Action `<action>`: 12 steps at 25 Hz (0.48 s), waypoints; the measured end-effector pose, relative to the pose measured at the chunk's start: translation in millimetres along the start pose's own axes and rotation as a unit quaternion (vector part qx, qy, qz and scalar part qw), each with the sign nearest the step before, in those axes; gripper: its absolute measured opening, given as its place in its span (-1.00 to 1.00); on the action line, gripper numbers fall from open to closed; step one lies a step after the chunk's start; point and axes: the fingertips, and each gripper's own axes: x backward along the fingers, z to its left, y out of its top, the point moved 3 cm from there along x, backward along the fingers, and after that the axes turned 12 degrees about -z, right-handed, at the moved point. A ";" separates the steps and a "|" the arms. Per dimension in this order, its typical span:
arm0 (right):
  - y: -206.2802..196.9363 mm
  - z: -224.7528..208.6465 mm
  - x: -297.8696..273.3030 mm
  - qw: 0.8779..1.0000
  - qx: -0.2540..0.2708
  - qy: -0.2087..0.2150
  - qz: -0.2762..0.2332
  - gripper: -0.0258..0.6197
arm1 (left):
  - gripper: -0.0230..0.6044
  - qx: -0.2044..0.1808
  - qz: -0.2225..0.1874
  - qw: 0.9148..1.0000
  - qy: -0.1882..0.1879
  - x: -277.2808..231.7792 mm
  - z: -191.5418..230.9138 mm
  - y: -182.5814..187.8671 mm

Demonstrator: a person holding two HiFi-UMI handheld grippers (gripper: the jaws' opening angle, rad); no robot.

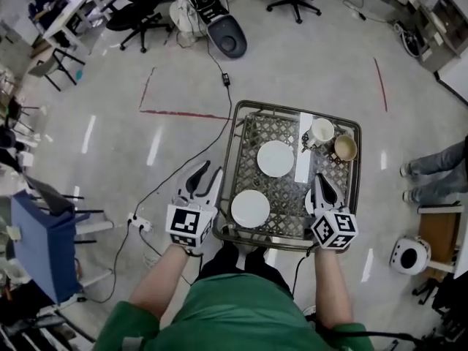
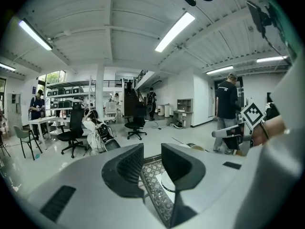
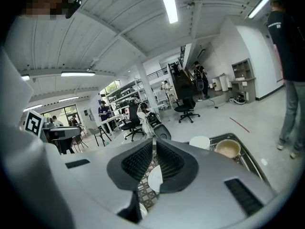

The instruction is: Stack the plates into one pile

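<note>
A square grey wire-lattice tray [image 1: 292, 107] is holding a far round white plate [image 1: 276, 158] & a near round white plate [image 1: 250, 208], lying apart, unstacked. The left gripper [image 1: 210, 170] is hovering just outside the tray's left rim w/ jaws apart & empty. The right gripper [image 1: 321, 179] is hovering over its right side w/ jaws together on nothing.

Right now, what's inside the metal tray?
The metal tray holds a near plate, a far plate, a white cup, a tan cup and a white strip. The right gripper hides whatever lies under it.
</note>
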 end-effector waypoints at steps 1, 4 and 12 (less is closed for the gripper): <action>-9.8 -3.0 -4.4 1.000 -0.014 -0.004 0.009 -0.84 | -0.53 0.000 0.002 1.000 -0.002 -1.6 1.9 -2.4; -44.1 -16.4 -19.1 0.994 -0.103 -0.016 0.031 -0.84 | -0.53 0.007 0.013 1.000 -0.011 -6.6 4.0 -13.7; -135.5 -47.6 -51.2 0.958 -0.262 -0.069 0.092 -0.59 | -0.53 0.020 0.048 0.998 -0.020 -2.7 16.1 -47.1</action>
